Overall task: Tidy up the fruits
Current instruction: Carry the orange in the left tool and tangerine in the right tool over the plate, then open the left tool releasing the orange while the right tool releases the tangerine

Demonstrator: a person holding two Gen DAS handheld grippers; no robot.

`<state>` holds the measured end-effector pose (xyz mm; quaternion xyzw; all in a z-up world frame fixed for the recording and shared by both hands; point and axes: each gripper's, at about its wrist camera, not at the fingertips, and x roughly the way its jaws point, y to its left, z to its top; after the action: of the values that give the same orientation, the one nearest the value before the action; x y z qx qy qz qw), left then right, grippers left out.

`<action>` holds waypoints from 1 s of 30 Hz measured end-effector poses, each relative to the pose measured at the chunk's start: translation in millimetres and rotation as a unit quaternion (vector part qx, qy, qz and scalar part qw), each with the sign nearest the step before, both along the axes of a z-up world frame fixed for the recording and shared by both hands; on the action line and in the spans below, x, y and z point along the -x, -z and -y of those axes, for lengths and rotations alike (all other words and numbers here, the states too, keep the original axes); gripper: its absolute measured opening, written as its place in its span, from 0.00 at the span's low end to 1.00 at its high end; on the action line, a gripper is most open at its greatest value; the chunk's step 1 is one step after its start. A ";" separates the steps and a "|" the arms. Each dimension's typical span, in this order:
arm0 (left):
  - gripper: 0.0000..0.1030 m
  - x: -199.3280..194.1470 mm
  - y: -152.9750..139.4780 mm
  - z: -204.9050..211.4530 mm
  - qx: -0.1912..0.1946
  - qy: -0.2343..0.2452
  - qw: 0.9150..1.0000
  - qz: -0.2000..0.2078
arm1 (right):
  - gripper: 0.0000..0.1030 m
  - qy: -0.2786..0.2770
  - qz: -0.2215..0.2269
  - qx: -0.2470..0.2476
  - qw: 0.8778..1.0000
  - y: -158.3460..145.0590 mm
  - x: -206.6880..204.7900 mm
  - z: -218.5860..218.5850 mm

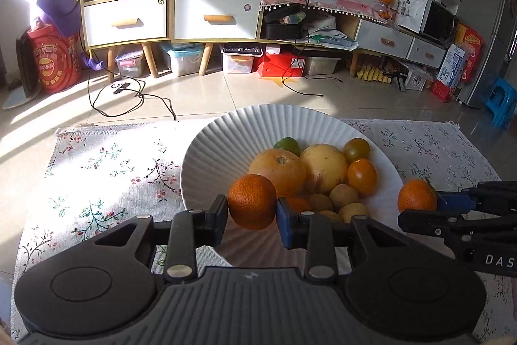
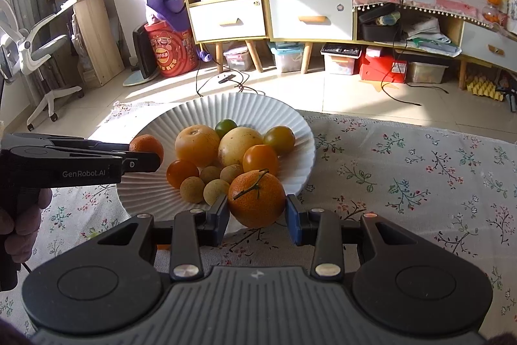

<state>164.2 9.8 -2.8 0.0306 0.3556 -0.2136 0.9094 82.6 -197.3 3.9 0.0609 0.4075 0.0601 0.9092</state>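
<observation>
**2 Tangerines Held at the Rim of a Crowded Plate**

Pictured: left tongs (image 1: 252, 209) pinching a rough-skinned tangerine (image 1: 252, 202) just above the near-left part of a ribbed white plate (image 1: 206, 157), pads pressed to the fruit's 2 sides. Right tongs (image 2: 258, 209) pinching a second, stemmed tangerine (image 2: 257, 198) at the plate's near-right edge, seemingly over the rim rather than inside it. Already resting on the plate: 2 large yellow-orange citrus (image 1: 278, 171) side by side, a small green fruit (image 1: 287, 145) behind them, several orange and greenish tomato-like fruits (image 1: 362, 176), and a cluster of small tan longan-like balls (image 1: 344, 195) toward the front. Plate set on a floral cloth (image 1: 106, 170) covering the tabletop, sunlit on its left half.

Judged step: setting both tangerines down among the fruit. Best done 1 at a time, lowering each to a bare ribbed patch before spreading the pads, so that neither drops and rolls. Open space looks widest on the plate's left, under the left fruit. Right fruit likely needs moving inward past the rim, clear of the tan balls, which could scatter if nudged. Worth keeping the 2 tools apart, since they sit close across the plate. Slope of the plate's wall could send a round fruit toward the pile, so a low, gentle release seems wise.
</observation>
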 end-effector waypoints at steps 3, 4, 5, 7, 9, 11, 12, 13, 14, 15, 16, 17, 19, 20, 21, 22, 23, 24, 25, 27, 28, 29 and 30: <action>0.17 -4.6 0.9 0.4 0.000 -0.005 1.000 -0.001 | 0.33 -0.002 -0.002 0.004 1.000 2.4 -2.9 -1.0; 0.17 -7.1 1.6 -0.4 -0.002 -0.007 1.000 -0.002 | 0.33 -0.002 -0.001 0.004 1.000 2.9 -3.8 -1.6; 0.17 -7.9 2.3 -0.1 -0.002 -0.006 1.000 -0.001 | 0.33 -0.004 -0.001 0.005 1.000 3.4 -4.7 -2.3; 0.17 -8.7 3.0 1.5 -0.003 -0.003 1.000 0.000 | 0.33 -0.006 0.004 0.012 1.000 3.6 -6.6 -3.9; 0.17 -11.8 3.9 3.9 -0.002 -0.003 1.000 -0.001 | 0.33 -0.010 0.006 0.012 1.000 3.3 -8.8 -3.8; 0.18 -14.1 3.7 5.8 -0.002 -0.005 1.000 0.003 | 0.33 -0.012 0.008 0.012 1.000 3.3 -10.6 -3.2; 0.19 -14.8 3.4 5.9 -0.002 -0.006 1.000 0.004 | 0.33 -0.013 0.009 0.014 1.000 3.5 -11.1 -3.1; 0.19 -15.2 3.4 5.4 0.000 -0.006 1.000 0.004 | 0.33 -0.015 0.010 0.016 1.000 3.7 -11.4 -3.5; 0.19 -16.2 3.4 4.9 0.002 -0.005 1.000 0.003 | 0.33 -0.016 0.011 0.018 1.000 3.9 -11.6 -4.0; 0.19 -16.9 3.4 4.5 0.003 -0.005 1.000 0.002 | 0.33 -0.018 0.011 0.021 1.000 4.7 -12.5 -4.0; 0.19 -17.8 3.3 4.5 0.003 -0.005 1.000 0.001 | 0.33 -0.019 0.012 0.023 0.999 5.1 -12.8 -4.9; 0.20 -18.1 2.9 4.3 0.004 -0.005 1.000 0.001 | 0.34 -0.020 0.012 0.024 0.999 5.4 -13.2 -5.7; 0.20 -18.6 2.9 4.4 0.005 -0.006 1.000 0.000 | 0.34 -0.022 0.012 0.026 0.999 6.1 -13.8 -7.1; 0.22 -18.5 2.9 4.4 0.004 -0.006 1.000 0.001 | 0.34 -0.022 0.012 0.026 0.999 5.9 -13.9 -7.4; 0.22 -18.7 2.6 5.1 0.003 -0.006 1.000 0.002 | 0.35 -0.021 0.011 0.026 0.999 5.6 -14.1 -7.7; 0.24 -18.1 2.3 5.9 0.001 -0.005 1.000 0.004 | 0.36 -0.022 0.011 0.025 0.999 5.1 -14.1 -8.0; 0.27 -17.8 1.6 6.3 -0.002 -0.005 1.000 0.006 | 0.37 -0.024 0.012 0.024 0.999 4.2 -13.3 -8.1; 0.28 -17.5 0.8 6.5 -0.005 -0.006 1.000 0.009 | 0.40 -0.025 0.013 0.025 0.999 3.2 -12.7 -8.1; 0.32 -16.8 -0.1 6.4 -0.008 -0.006 1.000 0.011 | 0.42 -0.026 0.013 0.026 0.999 2.3 -11.9 -8.2; 0.39 -15.0 -1.9 5.3 -0.009 -0.006 1.000 0.013 | 0.48 -0.025 0.016 0.026 0.999 0.1 -10.0 -7.9; 0.43 -14.0 -2.5 4.1 -0.009 -0.007 1.000 0.014 | 0.50 -0.025 0.017 0.025 0.999 -0.9 -9.2 -7.5; 0.46 -12.6 -3.1 3.4 -0.009 -0.007 1.000 0.014 | 0.52 -0.024 0.017 0.024 0.999 -1.8 -8.5 -7.0; 0.47 -11.4 -3.6 2.8 -0.010 -0.007 1.000 0.015 | 0.53 -0.024 0.017 0.023 0.999 -2.8 -7.7 -6.8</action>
<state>175.6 6.9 0.9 0.0403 0.3439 -0.2031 0.9159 90.2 -190.5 6.7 0.0294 0.3944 0.0731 0.9155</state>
